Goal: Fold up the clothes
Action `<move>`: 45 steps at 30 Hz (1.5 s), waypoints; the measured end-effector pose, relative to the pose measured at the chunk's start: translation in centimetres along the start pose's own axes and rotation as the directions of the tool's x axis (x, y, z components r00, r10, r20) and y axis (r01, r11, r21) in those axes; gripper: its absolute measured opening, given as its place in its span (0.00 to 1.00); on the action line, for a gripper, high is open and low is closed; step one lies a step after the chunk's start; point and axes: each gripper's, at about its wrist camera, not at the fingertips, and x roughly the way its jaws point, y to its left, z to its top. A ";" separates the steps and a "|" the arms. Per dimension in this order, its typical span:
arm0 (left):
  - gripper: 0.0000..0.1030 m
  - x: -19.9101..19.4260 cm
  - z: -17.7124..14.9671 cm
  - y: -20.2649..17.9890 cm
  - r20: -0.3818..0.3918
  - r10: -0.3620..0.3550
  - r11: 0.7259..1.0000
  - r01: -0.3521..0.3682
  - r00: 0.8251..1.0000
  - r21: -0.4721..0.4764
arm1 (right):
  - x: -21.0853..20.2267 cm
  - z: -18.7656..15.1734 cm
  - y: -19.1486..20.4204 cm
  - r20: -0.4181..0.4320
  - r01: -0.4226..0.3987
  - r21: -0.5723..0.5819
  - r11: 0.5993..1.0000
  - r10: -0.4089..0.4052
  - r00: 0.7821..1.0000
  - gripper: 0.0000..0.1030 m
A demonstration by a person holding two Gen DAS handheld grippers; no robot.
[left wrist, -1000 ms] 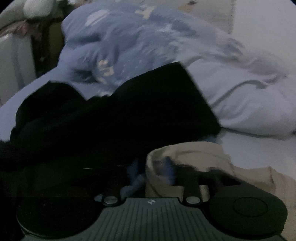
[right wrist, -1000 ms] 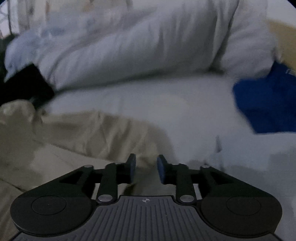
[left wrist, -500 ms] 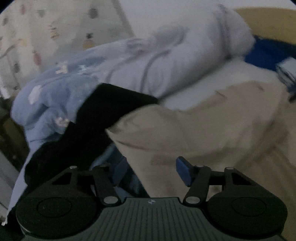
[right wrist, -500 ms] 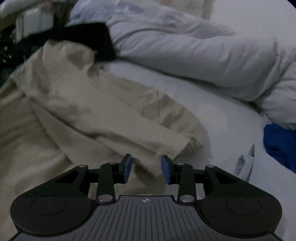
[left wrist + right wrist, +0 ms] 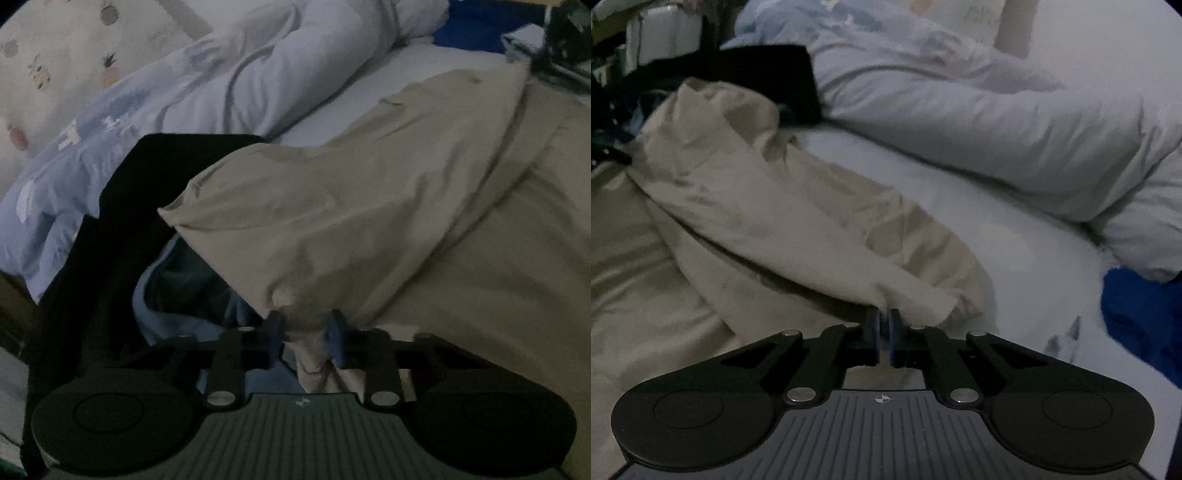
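Observation:
A beige garment [image 5: 369, 206] lies spread over the bed and fills most of the left wrist view. My left gripper [image 5: 306, 325] has closed on a bunched edge of it, with cloth pinched between the blue pads. In the right wrist view the same beige garment [image 5: 768, 206] stretches away to the upper left as a long folded band. At its near hem my right gripper [image 5: 884, 321] is shut on the fabric, the pads almost touching.
A pale blue duvet [image 5: 960, 110] is heaped along the far side of the bed. A black garment [image 5: 147, 192] and a light blue one [image 5: 177, 295] lie left of the beige cloth. A bright blue cloth [image 5: 1141, 317] sits at the right. White sheet [image 5: 997, 229] shows between.
Both grippers were open half a second ago and have closed on the beige garment. The left gripper has moved in over the garment's edge.

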 end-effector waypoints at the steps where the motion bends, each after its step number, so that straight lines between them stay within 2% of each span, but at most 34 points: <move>1: 0.19 -0.2 -0.1 0.0 -0.004 0.007 1.000 -0.007 1.000 0.001 | -0.7 0.0 0.1 0.007 -0.004 0.004 1.000 0.004 1.000 0.05; 3: 0.13 -0.3 -0.1 0.4 -0.015 0.022 1.000 -0.022 1.000 -0.017 | -1.4 -0.4 0.3 0.002 -0.011 0.009 1.000 0.011 1.000 0.05; 8: 0.09 0.2 -0.8 1.6 -0.068 0.051 0.996 -0.056 0.996 -0.069 | -1.2 -2.5 1.0 -0.063 -0.030 0.019 0.999 0.031 0.998 0.05; 13: 0.10 -0.8 -1.9 2.5 -0.097 0.061 0.993 -0.070 0.993 -0.100 | -0.2 -4.5 1.5 -0.131 -0.013 0.052 0.999 0.019 0.991 0.06; 16: 0.13 -2.9 -2.2 3.2 -0.076 0.067 0.988 -0.077 0.995 -0.132 | -1.1 -4.6 1.5 -0.135 0.021 0.081 0.997 -0.010 0.991 0.14; 17: 0.15 -3.8 -2.4 3.5 -0.067 0.071 0.986 -0.080 0.995 -0.145 | -2.2 -4.6 1.5 -0.119 0.025 0.101 0.995 -0.013 0.993 0.17; 21: 0.40 -8.3 -3.3 4.9 -0.029 0.097 0.973 -0.101 0.995 -0.208 | -7.1 -4.4 1.6 -0.048 0.025 0.182 0.983 -0.017 0.999 0.34; 23: 0.48 -10.8 -4.1 5.3 -0.011 0.110 0.966 -0.109 0.994 -0.234 | -10.6 -4.7 2.0 0.001 0.012 0.213 0.977 -0.013 1.000 0.38; 27: 0.57 -16.6 -6.2 5.5 0.023 0.128 0.950 -0.116 0.991 -0.288 | -16.8 -5.5 4.0 0.080 -0.031 0.253 0.967 0.011 0.997 0.43; 31: 0.58 -23.1 -8.7 4.8 0.058 0.147 0.934 -0.119 0.987 -0.337 | -21.1 -6.4 8.6 0.131 -0.111 0.232 0.966 0.082 0.988 0.48; 36: 0.70 -31.5 -12.1 4.3 0.094 0.179 0.882 -0.118 0.979 -0.456 | -25.0 -7.6 14.4 0.156 -0.217 0.198 0.956 0.188 0.970 0.52; 38: 0.70 -33.4 -13.3 4.1 0.104 0.137 0.857 -0.065 0.985 -0.511 | -26.2 -8.1 16.4 0.159 -0.251 0.192 0.949 0.222 0.962 0.52; 41: 0.73 -34.7 -15.1 2.5 0.106 0.109 0.830 -0.032 0.988 -0.557 | -27.4 -8.3 20.8 0.166 -0.313 0.121 0.942 0.291 0.942 0.52; 43: 0.75 -34.4 -16.5 1.2 0.103 0.067 0.787 0.011 0.992 -0.616 | -27.3 -8.3 23.6 0.172 -0.350 0.083 0.933 0.332 0.927 0.52; 45: 0.75 -32.9 -17.7 -0.5 0.105 -0.004 0.732 0.074 0.995 -0.677 | -26.6 -7.7 27.3 0.174 -0.386 0.041 0.922 0.374 0.911 0.52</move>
